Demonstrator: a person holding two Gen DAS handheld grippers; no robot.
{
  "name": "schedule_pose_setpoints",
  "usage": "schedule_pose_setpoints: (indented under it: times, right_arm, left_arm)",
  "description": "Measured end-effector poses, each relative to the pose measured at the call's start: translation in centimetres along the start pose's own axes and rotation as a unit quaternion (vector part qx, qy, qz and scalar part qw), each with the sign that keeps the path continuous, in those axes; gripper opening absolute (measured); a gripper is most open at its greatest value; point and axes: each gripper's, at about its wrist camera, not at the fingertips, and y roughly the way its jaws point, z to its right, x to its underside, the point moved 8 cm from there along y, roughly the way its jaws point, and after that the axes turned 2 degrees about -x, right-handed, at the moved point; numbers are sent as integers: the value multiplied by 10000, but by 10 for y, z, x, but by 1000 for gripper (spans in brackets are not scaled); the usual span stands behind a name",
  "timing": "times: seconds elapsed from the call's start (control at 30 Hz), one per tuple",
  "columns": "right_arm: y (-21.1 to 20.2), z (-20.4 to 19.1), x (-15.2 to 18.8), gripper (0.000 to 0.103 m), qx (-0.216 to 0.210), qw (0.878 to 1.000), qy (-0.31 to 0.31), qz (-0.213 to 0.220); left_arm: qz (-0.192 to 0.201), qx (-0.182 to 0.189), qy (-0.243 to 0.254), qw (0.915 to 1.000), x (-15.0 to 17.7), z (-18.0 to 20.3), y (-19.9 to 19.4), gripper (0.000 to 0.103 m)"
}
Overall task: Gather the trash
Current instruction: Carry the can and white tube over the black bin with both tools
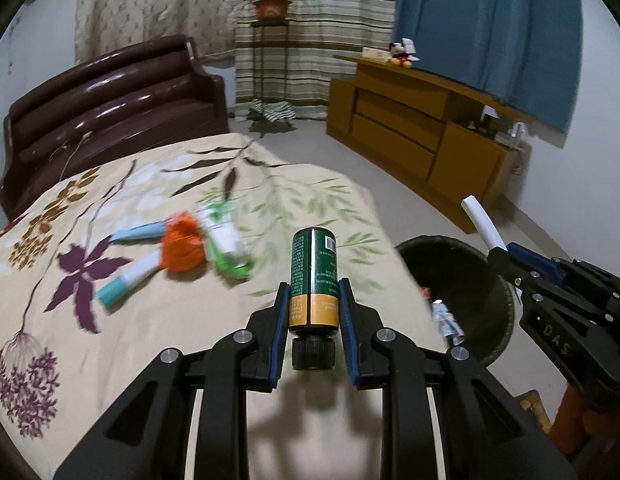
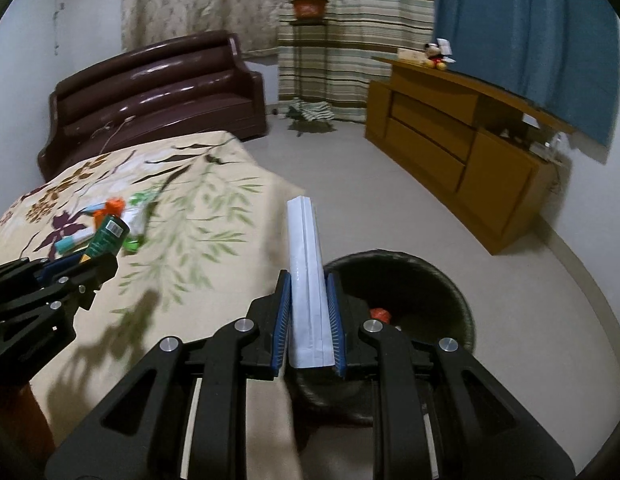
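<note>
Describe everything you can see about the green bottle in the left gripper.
The green bottle is a small cylinder, dark green with printed text and a barcode, an orange-gold band near one end, and a ribbed black cap. The left gripper is shut on it, blue pads pressing the gold band from both sides, cap pointing back toward the camera. It is held above the floral tablecloth, touching nothing else, with the dark bin to its right.
</note>
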Motion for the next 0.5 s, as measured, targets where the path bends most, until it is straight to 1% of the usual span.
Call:
schedule_pose_setpoints:
  times: [0.23,0.5]
  right_arm:
    - [1,41,6,18,316,9991,270,-7]
    - [10,75,9,19,529,9974,479,-19]
  left_arm:
    - [61,274,280,9992,-9,46,14,25]
    - [108,398,464,9981,-19,81,31,25]
